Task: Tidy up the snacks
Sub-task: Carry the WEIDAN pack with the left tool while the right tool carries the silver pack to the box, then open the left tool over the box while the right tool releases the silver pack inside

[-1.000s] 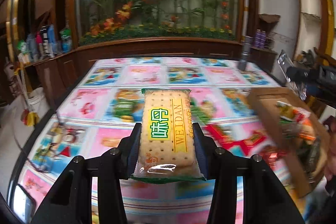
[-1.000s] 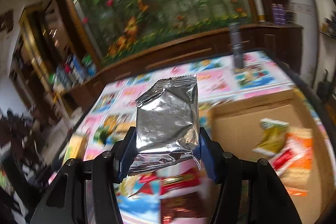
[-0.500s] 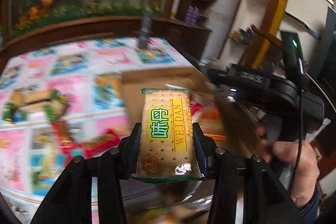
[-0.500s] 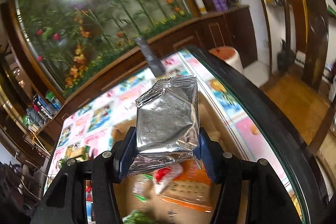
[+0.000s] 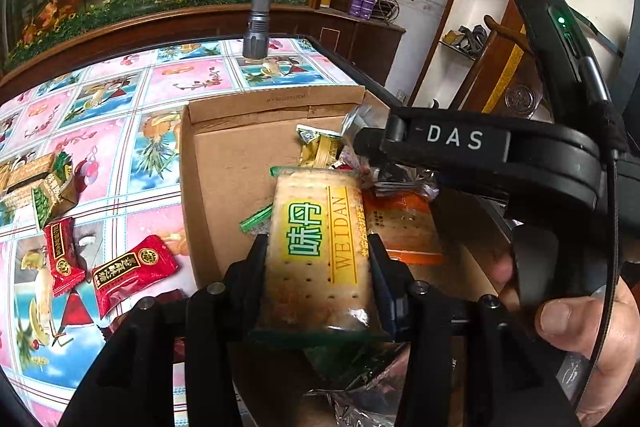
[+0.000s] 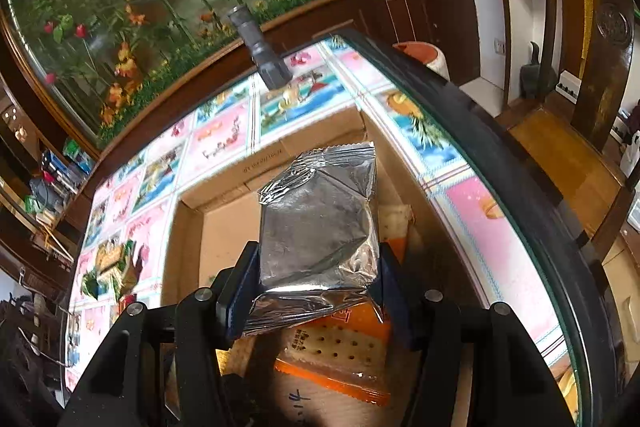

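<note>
Left gripper (image 5: 318,251): its two black fingers press on the sides of a cracker packet (image 5: 320,247) with a yellow label, green characters and the word WEIDAN. The jaws have just been opening a little, but the packet sits between the pads and they touch it.
Cracker packet, place: lower centre of the left wrist view, upright between the fingers, above the open cardboard box (image 5: 224,163).
Right gripper (image 6: 316,263): the jaws stand at a middle width and clamp a silver foil packet (image 6: 320,223) — crumpled, with no print to see on this side.
Silver foil packet, place: centre of the right wrist view, over the inside of the cardboard box (image 6: 188,239).
Box contents: an orange cracker packet (image 6: 340,355) lies on the bottom, under the silver one; in the left wrist view the same orange packet (image 5: 400,227) lies right of the held crackers, with a small yellow-green packet (image 5: 320,147) farther up.
Table (image 5: 100,131): a cloth with pink and blue picture squares.
Snacks outside the box: two red packets (image 5: 132,267) at lower left of the left wrist view — and a green-and-tan packet (image 5: 40,183) at the left edge.
Torch (image 5: 258,23): grey, standing upright at the far edge of the table, top centre.
Hand (image 5: 580,323): at the right edge of the left wrist view, around the handle of the other gripper.
</note>
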